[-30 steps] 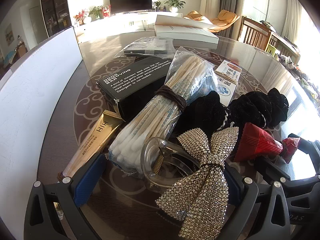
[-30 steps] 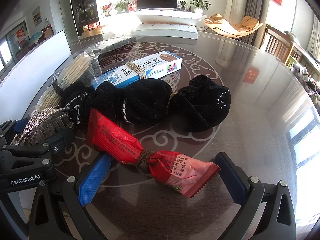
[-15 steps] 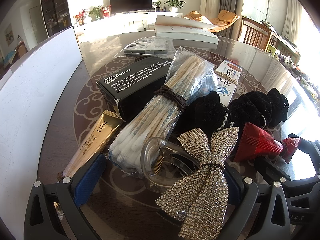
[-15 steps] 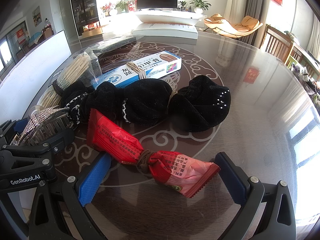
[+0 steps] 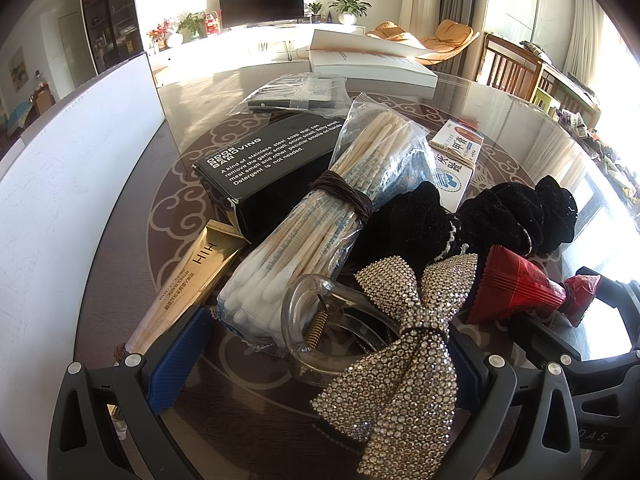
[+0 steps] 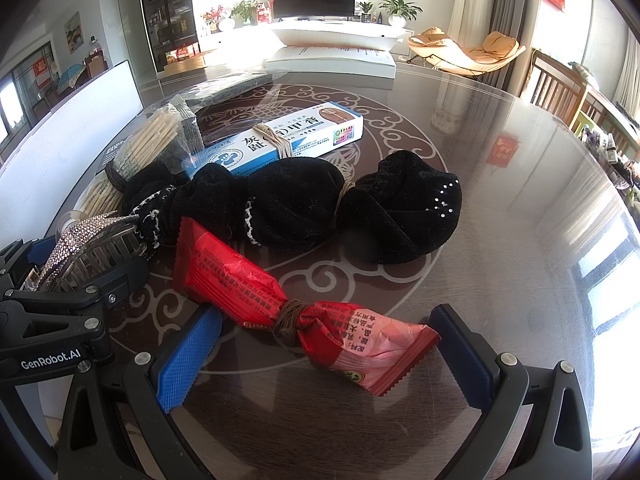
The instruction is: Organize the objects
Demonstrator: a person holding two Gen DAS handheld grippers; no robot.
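Nothing has moved since the earlier frame.
Left gripper (image 5: pixel 320 364) spread wide around rhinestone bow clip (image 5: pixel 384 344); right gripper (image 6: pixel 324 356) wide around red packet (image 6: pixel 296 312).

Gold cream tube (image 5: pixel 188 280): lower end hidden behind left gripper (image 5: pixel 320 354) finger. Blue-white box (image 5: pixel 456 164): far half concealed by black velvet scrunchie (image 5: pixel 480 220). Red wrapper's (image 6: pixel 296 304) small print illegible.
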